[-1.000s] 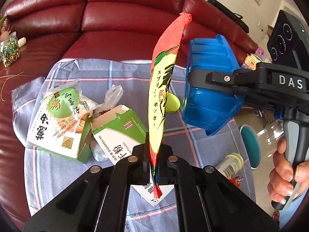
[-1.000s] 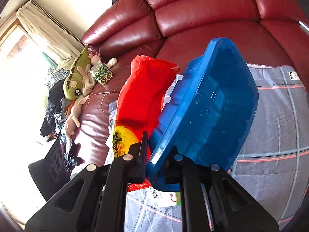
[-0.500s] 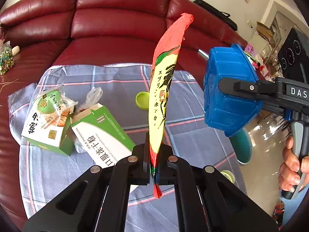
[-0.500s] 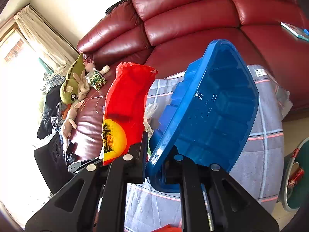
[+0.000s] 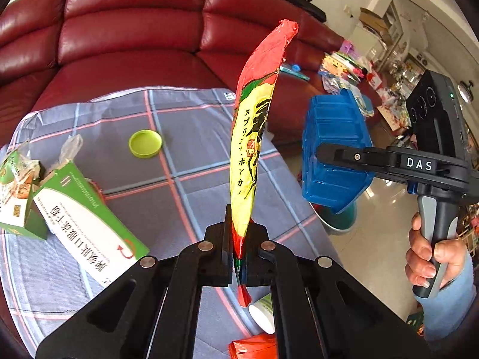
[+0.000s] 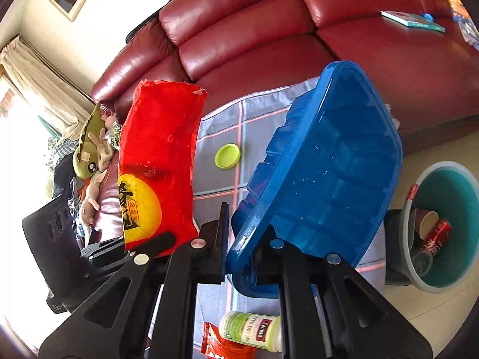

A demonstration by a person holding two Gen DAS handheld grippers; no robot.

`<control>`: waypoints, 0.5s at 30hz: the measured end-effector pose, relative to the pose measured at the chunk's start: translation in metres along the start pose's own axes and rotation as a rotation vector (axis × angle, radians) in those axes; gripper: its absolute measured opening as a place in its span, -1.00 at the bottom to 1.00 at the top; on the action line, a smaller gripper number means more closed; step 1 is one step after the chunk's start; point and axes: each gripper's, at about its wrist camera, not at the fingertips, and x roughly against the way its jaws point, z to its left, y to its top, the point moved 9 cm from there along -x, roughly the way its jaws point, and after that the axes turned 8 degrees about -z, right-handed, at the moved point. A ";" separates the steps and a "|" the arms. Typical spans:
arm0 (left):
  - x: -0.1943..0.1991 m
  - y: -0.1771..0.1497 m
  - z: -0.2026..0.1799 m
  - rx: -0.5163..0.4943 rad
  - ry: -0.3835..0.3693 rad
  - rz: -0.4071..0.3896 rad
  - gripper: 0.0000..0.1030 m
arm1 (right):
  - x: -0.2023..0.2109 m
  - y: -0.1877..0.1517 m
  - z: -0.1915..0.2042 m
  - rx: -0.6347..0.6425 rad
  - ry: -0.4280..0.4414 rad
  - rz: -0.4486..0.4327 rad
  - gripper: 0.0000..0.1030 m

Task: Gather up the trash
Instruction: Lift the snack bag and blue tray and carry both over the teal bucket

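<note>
Left tool [image 5: 243,257]: clamped on red-yellow snack wrapper [image 5: 254,137], upright above checked cloth [image 5: 194,185]. Right tool [image 6: 239,240]: gripping blue plastic tub [image 6: 326,179] by its rim, beside cloth edge, near teal bin [image 6: 461,185].

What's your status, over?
Left gripper shut on red-and-yellow snack wrapper. Right gripper shut on blue plastic tray. Teal bin clear ahead.

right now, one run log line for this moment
left tool: shut on snack wrapper | right tool: shut on blue tray | bin: on floor, holds cans
</note>
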 end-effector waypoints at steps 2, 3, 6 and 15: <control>-0.011 -0.001 -0.018 -0.020 -0.020 0.022 -0.94 | 0.010 0.000 -0.018 -0.021 -0.008 -0.011 -0.80; -0.017 -0.003 -0.027 -0.035 -0.024 0.033 -0.94 | 0.015 -0.001 -0.028 -0.033 -0.012 -0.017 -0.80; -0.037 -0.005 -0.054 -0.076 -0.039 0.068 -0.94 | 0.032 0.000 -0.059 -0.075 -0.027 -0.040 -0.80; -0.103 -0.002 -0.134 -0.196 -0.082 0.178 -0.94 | 0.078 -0.003 -0.162 -0.210 -0.075 -0.101 -0.80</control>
